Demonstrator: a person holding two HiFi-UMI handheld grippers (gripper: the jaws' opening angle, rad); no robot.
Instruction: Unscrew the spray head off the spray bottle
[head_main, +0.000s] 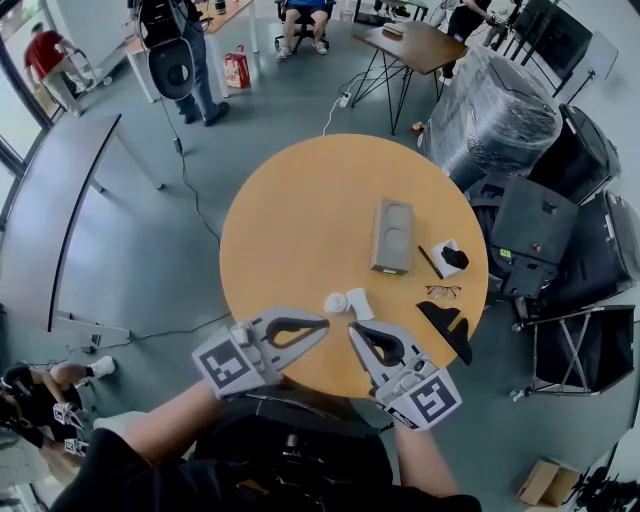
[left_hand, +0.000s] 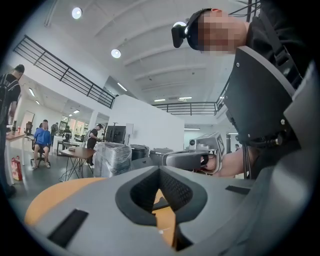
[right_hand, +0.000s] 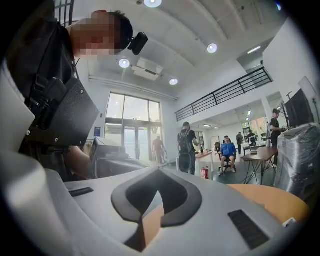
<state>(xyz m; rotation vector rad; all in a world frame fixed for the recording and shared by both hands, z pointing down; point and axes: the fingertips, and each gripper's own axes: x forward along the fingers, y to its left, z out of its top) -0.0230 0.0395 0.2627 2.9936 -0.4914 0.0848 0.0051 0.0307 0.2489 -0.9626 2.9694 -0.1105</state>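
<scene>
Although the spray bottle (head_main: 348, 303) lies on the counter (head_main: 290, 220) just beyond both grippers, neither one has hold of it. The left gripper (head_main: 322, 327) and the right gripper (head_main: 353, 331) are held level over the near rim, with their tips turned toward each other. Each has its fingers (left_hand: 90, 200) pressed together on nothing, and both gripper views show only counter top through the hollow behind the closed tips.

In the head view the bottle reads as two small white pieces: a rounder one on the left and a blockier one touching or just beside it on the right. That may be the spray head already off and set down by the body, or the bottle lying whole. At this size I cannot tell which. If it is whole, the entire job remains: steady the body, grip the head and turn it off.

Neither gripper view shows the bottle, since the fingers' own bulk fills the lower frame. The counter's near rim is hidden under the grippers. A grey tray (head_main: 392, 236) and spectacles (head_main: 443, 292) sit farther off, apart from the bottle.
</scene>
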